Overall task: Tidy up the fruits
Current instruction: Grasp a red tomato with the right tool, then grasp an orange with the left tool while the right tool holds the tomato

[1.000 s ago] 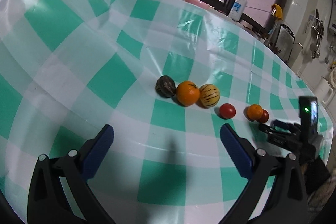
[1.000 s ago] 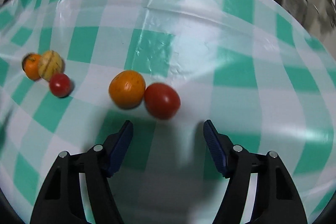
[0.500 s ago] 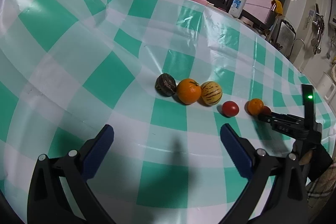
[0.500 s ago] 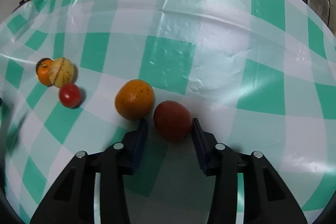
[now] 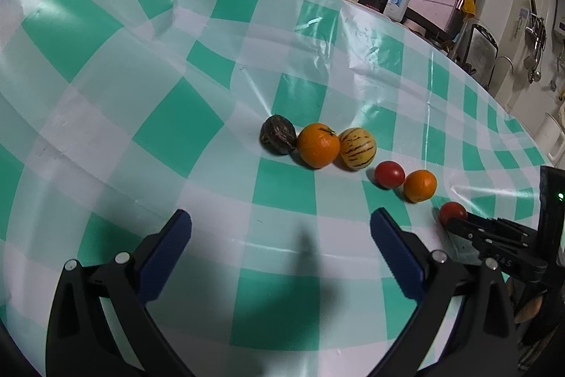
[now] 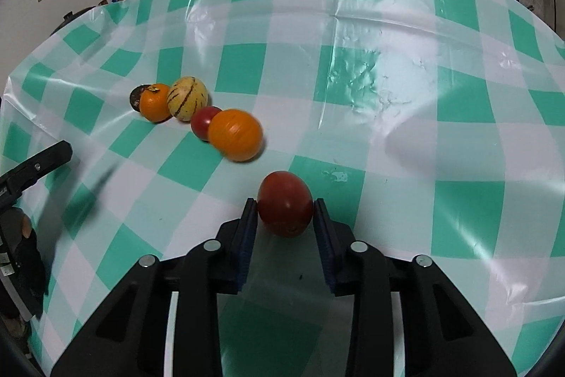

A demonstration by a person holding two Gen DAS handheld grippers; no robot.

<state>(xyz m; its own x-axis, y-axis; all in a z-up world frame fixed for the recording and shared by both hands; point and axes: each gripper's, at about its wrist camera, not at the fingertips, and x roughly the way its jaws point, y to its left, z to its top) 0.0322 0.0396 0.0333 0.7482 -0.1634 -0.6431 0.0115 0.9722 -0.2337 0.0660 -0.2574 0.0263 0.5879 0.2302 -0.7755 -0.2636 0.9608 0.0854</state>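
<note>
Right gripper [image 6: 284,213] pinching the red tomato [image 6: 285,208], line of fruit waiting up-left of it.

Jaws narrow, one pad on each side of the tomato, which sits low over or on the checked worktop [image 6: 388,87]; contact with the cloth can't be told. Nearest to the tomato is the loose orange [image 6: 235,134], blurred, likely rolling, touching the small tomato [image 6: 203,122]; beyond those the striped melon [image 6: 187,98], second orange [image 6: 154,102] and dark fruit [image 6: 136,97] in a row. Left gripper [image 5: 280,241] hangs wide, holding nothing, well short of the row. Tip: keep squeeze light, skin is soft; lift clear first, bring the tomato in next to the loose orange from above, not sideways, so the row isn't knocked. Release only once it rests.
</note>
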